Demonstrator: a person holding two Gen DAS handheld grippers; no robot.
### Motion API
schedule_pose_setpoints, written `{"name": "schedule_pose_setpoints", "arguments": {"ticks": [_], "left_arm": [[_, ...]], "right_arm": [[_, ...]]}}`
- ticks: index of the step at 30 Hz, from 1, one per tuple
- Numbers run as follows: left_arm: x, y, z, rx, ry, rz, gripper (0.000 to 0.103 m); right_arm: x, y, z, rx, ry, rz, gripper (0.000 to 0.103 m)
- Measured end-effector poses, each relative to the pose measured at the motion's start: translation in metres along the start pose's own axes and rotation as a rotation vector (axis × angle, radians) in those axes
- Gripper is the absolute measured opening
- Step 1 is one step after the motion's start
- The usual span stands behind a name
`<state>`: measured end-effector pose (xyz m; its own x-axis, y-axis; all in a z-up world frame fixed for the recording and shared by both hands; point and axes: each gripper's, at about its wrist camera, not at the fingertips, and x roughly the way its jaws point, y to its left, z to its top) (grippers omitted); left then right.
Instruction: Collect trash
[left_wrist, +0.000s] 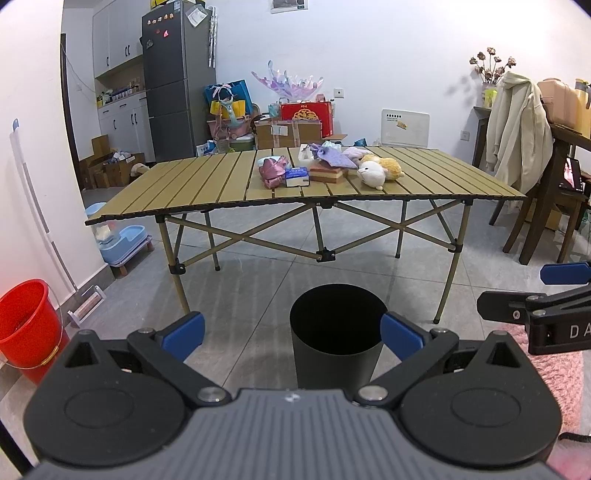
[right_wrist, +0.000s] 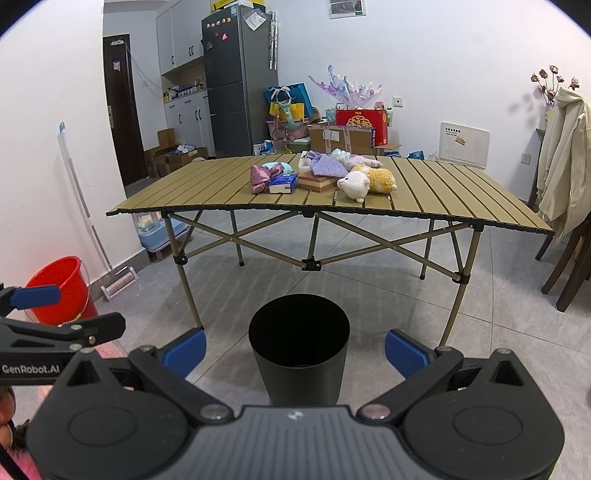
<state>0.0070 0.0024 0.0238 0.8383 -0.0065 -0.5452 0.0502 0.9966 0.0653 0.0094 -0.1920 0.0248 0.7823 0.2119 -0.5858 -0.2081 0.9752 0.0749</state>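
Note:
A black cylindrical bin (left_wrist: 338, 343) (right_wrist: 299, 354) stands open-topped on the tiled floor in front of a folding slatted table (left_wrist: 207, 184) (right_wrist: 443, 192). My left gripper (left_wrist: 291, 336) is open, level with the bin's rim, and holds nothing. My right gripper (right_wrist: 295, 352) is open too, its blue pads on either side of the bin and apart from it. Each gripper shows side-on in the other's view: the right gripper (left_wrist: 535, 291) and the left gripper (right_wrist: 66, 312). On the table lie a pink cloth pouch (left_wrist: 271, 171) (right_wrist: 260, 177), a blue tissue pack (left_wrist: 296, 176) (right_wrist: 282, 183), a brown box (left_wrist: 327, 173) (right_wrist: 317, 181), a purple cloth (left_wrist: 332, 157) (right_wrist: 327, 164) and plush toys (left_wrist: 376, 170) (right_wrist: 364, 182).
A red bucket (left_wrist: 26, 325) (right_wrist: 62, 288) and a mop (left_wrist: 33, 206) stand by the left wall. A wooden chair with a cream jacket (left_wrist: 517, 133) (right_wrist: 565, 155) is at the right. Boxes and a fridge (left_wrist: 177, 81) fill the back. A pink rug (left_wrist: 554, 369) lies at the lower right.

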Motion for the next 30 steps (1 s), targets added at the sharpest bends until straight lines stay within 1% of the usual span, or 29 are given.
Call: {"name": "schedule_pose_setpoints", "arguments": {"ticks": [16, 18, 22, 24, 30], "left_arm": [[-0.001, 0.000, 0.001, 0.000, -0.003, 0.003, 0.103], [-0.001, 0.001, -0.005, -0.001, -0.005, 0.007, 0.103], [-0.004, 0.001, -0.004, -0.002, -0.013, 0.011, 0.103], [0.006, 0.004, -0.008, -0.006, -0.018, 0.015, 0.103], [0.013, 0.003, 0.005, -0.010, -0.048, 0.018, 0.103]], "right_arm": [[0.003, 0.000, -0.002, -0.011, -0.006, -0.003, 0.103], [0.004, -0.002, -0.001, -0.010, -0.013, -0.006, 0.103], [0.006, -0.003, 0.001, -0.016, -0.030, -0.010, 0.103], [0.008, -0.004, 0.002, -0.013, -0.037, -0.011, 0.103], [0.013, -0.008, 0.009, -0.011, -0.073, -0.015, 0.103]]}}
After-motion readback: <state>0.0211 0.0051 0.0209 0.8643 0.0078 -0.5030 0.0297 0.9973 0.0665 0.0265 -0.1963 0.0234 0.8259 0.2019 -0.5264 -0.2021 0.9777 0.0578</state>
